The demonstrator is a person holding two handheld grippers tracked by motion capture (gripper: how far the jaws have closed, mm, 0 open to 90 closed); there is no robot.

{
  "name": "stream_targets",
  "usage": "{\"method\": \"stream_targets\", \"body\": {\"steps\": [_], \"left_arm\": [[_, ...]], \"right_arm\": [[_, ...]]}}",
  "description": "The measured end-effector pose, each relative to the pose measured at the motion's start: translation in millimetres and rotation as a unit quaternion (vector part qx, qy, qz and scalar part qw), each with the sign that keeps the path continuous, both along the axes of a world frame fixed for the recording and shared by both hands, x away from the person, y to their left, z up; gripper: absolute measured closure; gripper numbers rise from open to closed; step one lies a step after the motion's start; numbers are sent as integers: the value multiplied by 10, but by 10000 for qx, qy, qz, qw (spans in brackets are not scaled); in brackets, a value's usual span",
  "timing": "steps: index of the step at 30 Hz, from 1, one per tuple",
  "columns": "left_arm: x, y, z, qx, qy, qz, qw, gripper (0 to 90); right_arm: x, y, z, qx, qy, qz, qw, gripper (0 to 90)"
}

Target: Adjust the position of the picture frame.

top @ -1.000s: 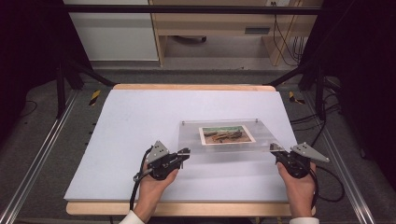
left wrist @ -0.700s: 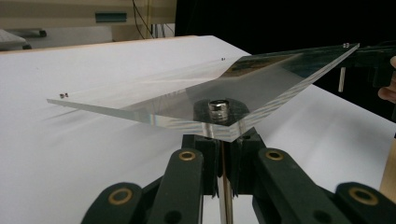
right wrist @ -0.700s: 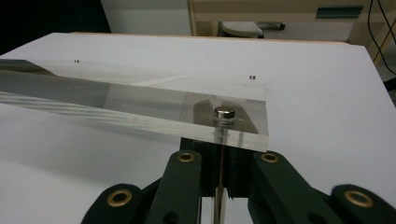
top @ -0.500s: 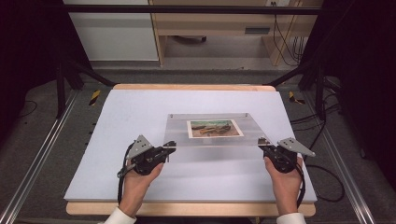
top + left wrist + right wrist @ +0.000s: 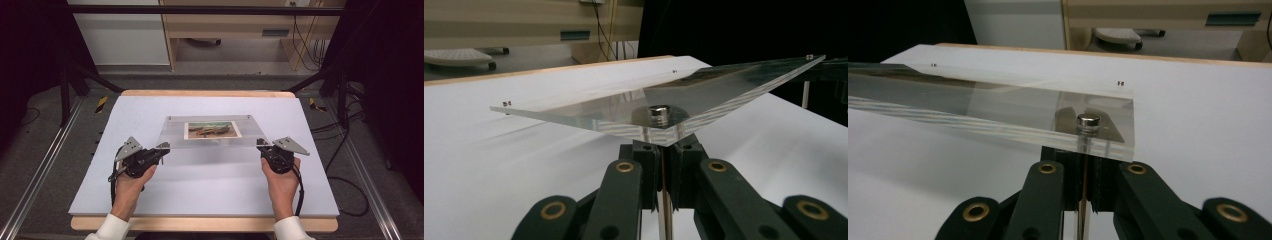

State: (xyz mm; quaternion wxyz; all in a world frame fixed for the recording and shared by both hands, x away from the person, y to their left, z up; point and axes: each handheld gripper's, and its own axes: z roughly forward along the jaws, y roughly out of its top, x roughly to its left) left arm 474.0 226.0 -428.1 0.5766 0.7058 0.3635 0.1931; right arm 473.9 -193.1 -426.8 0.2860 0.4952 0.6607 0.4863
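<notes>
A clear acrylic frame (image 5: 202, 149) with a landscape photo (image 5: 212, 130) in its middle hangs flat above the white table top (image 5: 140, 115). My left gripper (image 5: 163, 146) is shut on the frame's near left corner, and my right gripper (image 5: 260, 144) is shut on the near right corner. In the left gripper view the black jaws (image 5: 663, 152) meet under a corner with a metal stud (image 5: 659, 113). The right gripper view has the same: jaws (image 5: 1083, 156) closed below the plate's corner stud (image 5: 1088, 121). Small studs mark the far corners.
The white board rests on a wooden table with its edge (image 5: 205, 223) toward the person. Yellow-and-black tools lie off the board at the left (image 5: 101, 104) and right (image 5: 313, 104). Metal rails run along both sides. A desk and cables stand behind.
Both hands have carried the frame leftward and a little farther from the person across the table. Each gripper keeps its hold on its corner.
</notes>
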Motion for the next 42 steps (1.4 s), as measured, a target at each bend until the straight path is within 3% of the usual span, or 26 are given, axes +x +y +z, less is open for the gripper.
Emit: {"method": "stream_targets", "body": {"steps": [6, 14, 21, 26, 42], "left_arm": [[71, 65, -110, 30, 246, 90, 9997, 833], [69, 90, -177, 91, 435, 187, 9988, 838], [52, 90, -213, 295, 545, 256, 9977, 839], [34, 83, -272, 446, 696, 313, 9961, 839], [53, 26, -387, 634, 756, 355, 9945, 838]], "right_arm": [[3, 78, -100, -15, 210, -14, 9998, 849], [-37, 123, -159, -61, 214, 24, 9997, 847], [-72, 139, -208, 16, 294, 38, 9996, 847], [-108, 143, -296, 1, 476, 141, 9988, 847], [-90, 130, -388, -143, 590, 146, 9980, 847]]}}
